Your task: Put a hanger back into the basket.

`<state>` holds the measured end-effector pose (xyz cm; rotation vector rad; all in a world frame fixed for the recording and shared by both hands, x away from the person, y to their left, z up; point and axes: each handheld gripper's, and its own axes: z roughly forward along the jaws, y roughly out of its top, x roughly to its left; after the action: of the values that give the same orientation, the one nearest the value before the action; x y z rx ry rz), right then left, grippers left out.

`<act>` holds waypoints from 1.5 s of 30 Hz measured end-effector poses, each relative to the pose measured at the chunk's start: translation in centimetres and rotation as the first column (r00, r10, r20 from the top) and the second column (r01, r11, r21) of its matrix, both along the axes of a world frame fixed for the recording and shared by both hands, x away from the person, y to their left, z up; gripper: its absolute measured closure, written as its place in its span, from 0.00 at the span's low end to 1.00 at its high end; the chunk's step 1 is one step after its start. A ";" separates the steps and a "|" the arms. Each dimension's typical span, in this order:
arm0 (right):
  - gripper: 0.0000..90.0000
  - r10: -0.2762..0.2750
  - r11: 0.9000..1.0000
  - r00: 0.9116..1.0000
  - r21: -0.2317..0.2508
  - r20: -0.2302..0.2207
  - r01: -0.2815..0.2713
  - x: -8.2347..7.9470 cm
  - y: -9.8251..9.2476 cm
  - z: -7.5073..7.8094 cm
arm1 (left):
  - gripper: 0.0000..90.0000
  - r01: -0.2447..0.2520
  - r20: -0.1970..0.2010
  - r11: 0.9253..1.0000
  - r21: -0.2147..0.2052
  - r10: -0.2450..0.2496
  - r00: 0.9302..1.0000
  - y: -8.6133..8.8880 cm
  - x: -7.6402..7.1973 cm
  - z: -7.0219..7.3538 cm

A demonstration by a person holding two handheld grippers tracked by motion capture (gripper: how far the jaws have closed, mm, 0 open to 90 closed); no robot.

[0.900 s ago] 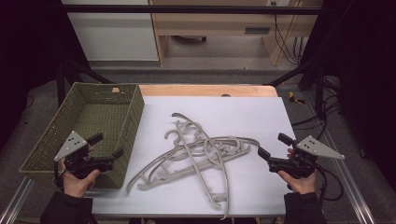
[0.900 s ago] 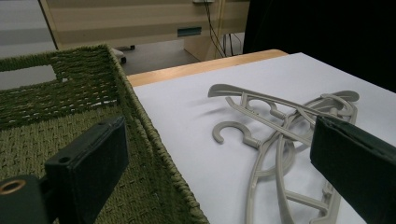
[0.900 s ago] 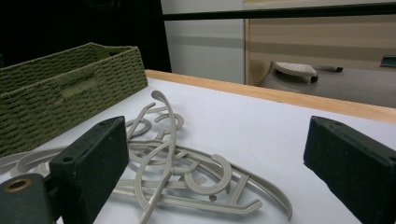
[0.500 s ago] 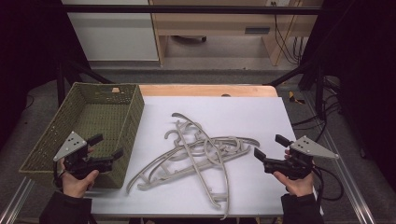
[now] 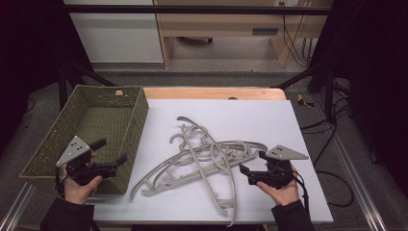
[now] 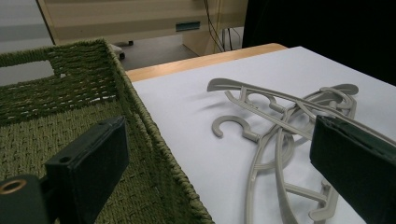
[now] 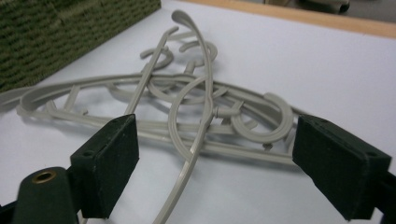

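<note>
Several grey plastic hangers [image 5: 202, 159] lie tangled in a pile on the white tabletop [image 5: 250, 113]. A green woven basket [image 5: 96, 120] stands empty at the left. My left gripper [image 5: 111, 150] hovers open over the basket's near right corner, held in a hand. In the left gripper view its jaws [image 6: 219, 135] frame the basket wall [image 6: 140, 121] and the hangers [image 6: 280, 112] beyond. My right gripper [image 5: 251, 162] is open at the pile's right edge, pointing left. In the right gripper view [image 7: 217, 126] one hanger arm [image 7: 205, 93] runs between the spread jaws, untouched.
A wooden strip [image 5: 211, 92] edges the table's far side, with cabinets and cables on the floor behind. Metal rails run along both table sides. Bare white surface lies right of and beyond the pile. The basket's corner [image 7: 70, 28] appears in the right gripper view.
My right gripper has moved left, up to the right edge of the hanger pile. The left gripper and the hangers have stayed where they were.
</note>
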<state>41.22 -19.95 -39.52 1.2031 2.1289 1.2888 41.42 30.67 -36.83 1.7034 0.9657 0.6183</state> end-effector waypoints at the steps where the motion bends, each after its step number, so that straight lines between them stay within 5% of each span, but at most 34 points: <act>1: 0.17 -0.007 1.000 1.000 -0.002 -0.016 0.007 0.1 0.3 -0.2 | 0.05 0.000 0.000 1.000 -0.001 0.000 1.000 0.0 0.0 0.0; 12: 0.23 -0.005 0.998 0.993 -0.059 -0.122 -0.003 0.7 2.2 -2.4 | 0.05 0.001 0.000 1.000 0.000 -0.001 1.000 0.1 0.0 0.2; 31: 0.52 -0.012 0.983 0.963 -0.180 -0.269 -0.038 2.1 4.8 -6.0 | 0.05 0.006 0.002 1.000 0.005 -0.006 1.000 0.0 -0.1 0.3; 45: 0.74 -0.020 0.986 0.941 -0.164 -0.337 -0.037 2.8 5.4 -6.8 | 0.05 0.018 -0.007 1.000 0.019 -0.018 1.000 -0.5 0.1 0.1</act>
<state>44.07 -14.55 -46.33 1.4255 2.4251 0.9332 41.48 30.16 -36.76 1.7302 0.9503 0.6121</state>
